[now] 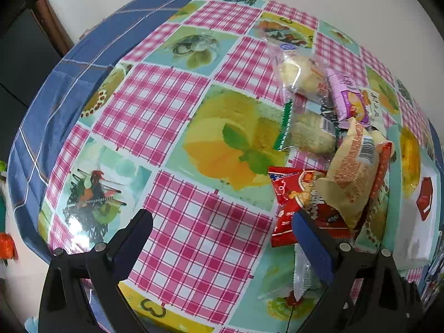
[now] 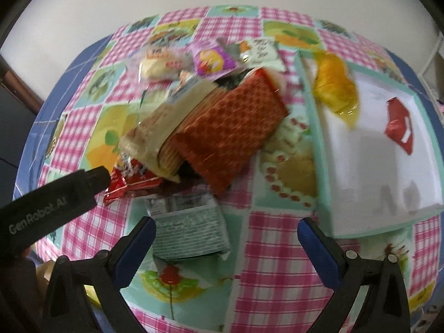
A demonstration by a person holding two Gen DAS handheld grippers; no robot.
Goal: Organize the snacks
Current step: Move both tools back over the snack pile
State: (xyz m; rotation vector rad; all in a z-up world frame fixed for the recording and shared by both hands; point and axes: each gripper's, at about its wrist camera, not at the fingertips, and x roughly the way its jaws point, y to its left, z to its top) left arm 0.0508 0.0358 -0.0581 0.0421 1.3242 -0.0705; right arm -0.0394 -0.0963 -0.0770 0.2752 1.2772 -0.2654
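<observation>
Both the right tongs (image 2: 226, 231) and the left tongs (image 1: 222, 222) hang released above the desk (image 1: 194, 249). Nearest the right tongs lies a grey-green packet (image 2: 191, 224), printed side up. Beyond it the snack pile (image 2: 211, 122) heaps a red sachet (image 2: 130, 180), a beige wafer pack (image 2: 166, 127) and an orange-red patterned pack (image 2: 230, 130). Right of the pile, a white tray (image 2: 369, 166) holds a yellow bag (image 2: 335, 83) and a small red packet (image 2: 399, 125).
</observation>
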